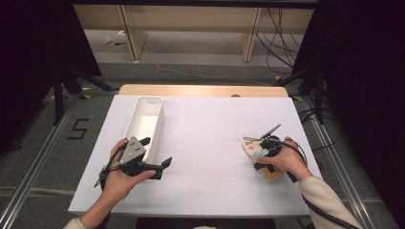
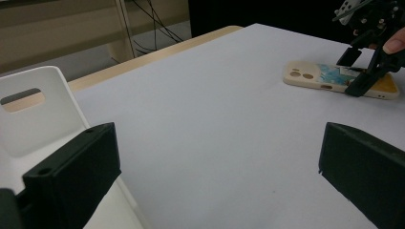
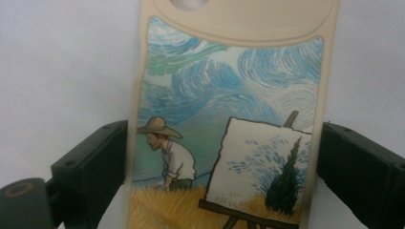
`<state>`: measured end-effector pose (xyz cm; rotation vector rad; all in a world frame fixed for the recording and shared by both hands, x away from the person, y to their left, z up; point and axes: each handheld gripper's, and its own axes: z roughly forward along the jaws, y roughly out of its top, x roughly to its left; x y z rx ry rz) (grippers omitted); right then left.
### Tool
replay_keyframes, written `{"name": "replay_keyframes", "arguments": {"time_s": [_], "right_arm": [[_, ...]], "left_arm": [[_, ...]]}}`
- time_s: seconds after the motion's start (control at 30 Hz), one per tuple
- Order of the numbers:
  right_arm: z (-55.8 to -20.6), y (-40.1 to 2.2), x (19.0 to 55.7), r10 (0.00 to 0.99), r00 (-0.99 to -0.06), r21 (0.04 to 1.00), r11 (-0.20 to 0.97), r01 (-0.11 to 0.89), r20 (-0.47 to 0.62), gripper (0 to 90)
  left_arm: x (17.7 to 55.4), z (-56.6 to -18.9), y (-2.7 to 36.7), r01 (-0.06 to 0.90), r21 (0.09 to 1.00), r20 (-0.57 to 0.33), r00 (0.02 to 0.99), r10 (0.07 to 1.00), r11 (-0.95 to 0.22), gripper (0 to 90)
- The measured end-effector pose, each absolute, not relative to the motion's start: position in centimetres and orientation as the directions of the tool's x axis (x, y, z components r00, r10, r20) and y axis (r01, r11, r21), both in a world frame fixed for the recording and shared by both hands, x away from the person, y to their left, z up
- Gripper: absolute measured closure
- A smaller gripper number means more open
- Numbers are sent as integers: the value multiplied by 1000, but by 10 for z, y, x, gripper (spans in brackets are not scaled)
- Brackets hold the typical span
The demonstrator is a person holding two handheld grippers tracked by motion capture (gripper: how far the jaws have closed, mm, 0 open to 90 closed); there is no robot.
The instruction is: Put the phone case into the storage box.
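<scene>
A beige phone case (image 1: 248, 146) printed with a painter at an easel lies flat on the white table (image 1: 210, 129), at the right. My right gripper (image 1: 258, 154) comes down over it. In the right gripper view its jaws press both long edges of the case (image 3: 229, 95), so the gripper (image 3: 224, 162) is shut on it. The left gripper view shows the same case (image 2: 325, 78) far off under the right gripper (image 2: 359, 71). My left gripper (image 1: 155, 152) hovers open beside a white tray (image 1: 143, 119), with nothing between its wide-apart jaws (image 2: 217, 143).
The long white tray (image 2: 33, 119) has a handle slot in its end wall and looks empty. A strip of wooden tabletop (image 1: 200, 90) runs along the far edge. Beyond it are floor, cables and black stands.
</scene>
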<state>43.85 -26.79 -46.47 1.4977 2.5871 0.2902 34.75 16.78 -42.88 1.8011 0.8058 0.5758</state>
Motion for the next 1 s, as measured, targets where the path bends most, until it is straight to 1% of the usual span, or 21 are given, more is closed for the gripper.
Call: {"name": "replay_keyframes", "arguments": {"time_s": [1.0], "right_arm": [[-461, -269, 437, 872, -490, 241, 479, 844, -16, 115]], "left_arm": [[348, -429, 168, 255, 937, 13, 659, 752, -240, 0]]}}
